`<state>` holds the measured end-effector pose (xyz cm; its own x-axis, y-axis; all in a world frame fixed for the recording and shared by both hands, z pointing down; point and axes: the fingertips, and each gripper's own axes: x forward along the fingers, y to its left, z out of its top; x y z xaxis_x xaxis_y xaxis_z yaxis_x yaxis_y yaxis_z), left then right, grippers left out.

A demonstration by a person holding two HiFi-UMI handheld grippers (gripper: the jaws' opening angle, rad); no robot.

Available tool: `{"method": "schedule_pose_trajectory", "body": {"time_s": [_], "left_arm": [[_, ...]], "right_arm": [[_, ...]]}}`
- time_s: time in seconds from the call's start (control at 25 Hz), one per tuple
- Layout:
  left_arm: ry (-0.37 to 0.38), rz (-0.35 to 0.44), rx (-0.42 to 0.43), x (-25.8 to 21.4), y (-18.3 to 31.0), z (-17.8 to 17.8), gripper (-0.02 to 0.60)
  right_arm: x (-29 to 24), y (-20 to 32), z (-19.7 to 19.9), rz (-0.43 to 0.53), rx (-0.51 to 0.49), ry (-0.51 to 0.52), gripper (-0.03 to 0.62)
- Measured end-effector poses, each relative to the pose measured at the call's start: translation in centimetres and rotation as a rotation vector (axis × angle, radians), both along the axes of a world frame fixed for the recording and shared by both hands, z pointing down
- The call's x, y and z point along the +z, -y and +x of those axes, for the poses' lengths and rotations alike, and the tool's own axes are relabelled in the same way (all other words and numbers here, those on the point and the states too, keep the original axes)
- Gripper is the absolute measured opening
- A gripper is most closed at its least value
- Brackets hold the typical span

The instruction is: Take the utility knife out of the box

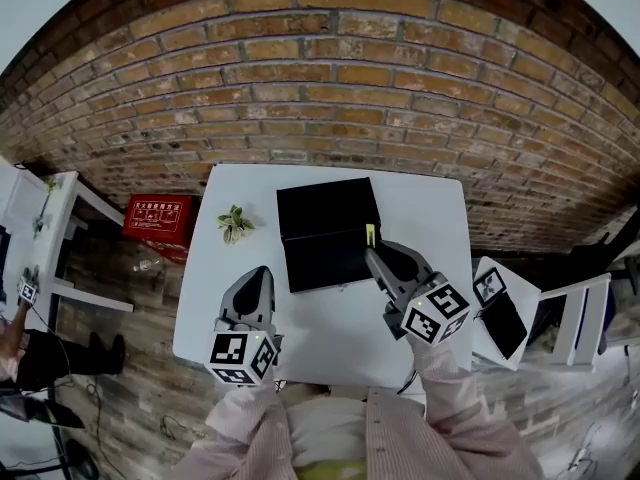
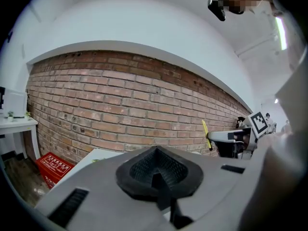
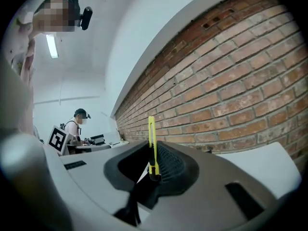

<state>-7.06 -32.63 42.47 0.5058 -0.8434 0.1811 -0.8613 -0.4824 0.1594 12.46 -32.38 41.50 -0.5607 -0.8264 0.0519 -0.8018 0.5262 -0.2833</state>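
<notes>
The right gripper is clenched on the utility knife, which is gripped upright between the pads. Its lower end is buried in the jaws, and only a thin yellow strip is seen above them. In the head view the knife is reduced to a small sliver over the right edge of the black box. The box is noted lying open on the white table; its dark interior cannot be made out. The left gripper is recorded with its jaws pressed together on nothing. The box is cut off from both gripper views, which are filled by a brick wall.
</notes>
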Motion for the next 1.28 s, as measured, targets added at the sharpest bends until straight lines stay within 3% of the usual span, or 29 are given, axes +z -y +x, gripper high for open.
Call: {"method": "schedule_pose_trajectory", "body": {"time_s": [0.64,1.28], "left_arm": [[0.028,0.116,-0.054,-4.8,-0.3,-2.2,-0.009],[0.048,0.156,-0.067,-6.1,-0.6,-2.7,-0.009]], "right_arm": [[-4.8,-2.4,4.9,0.129,0.155,0.012,0.052],[-5.9,-3.2,6.2,0.16,0.206,-0.024,0.051]]}}
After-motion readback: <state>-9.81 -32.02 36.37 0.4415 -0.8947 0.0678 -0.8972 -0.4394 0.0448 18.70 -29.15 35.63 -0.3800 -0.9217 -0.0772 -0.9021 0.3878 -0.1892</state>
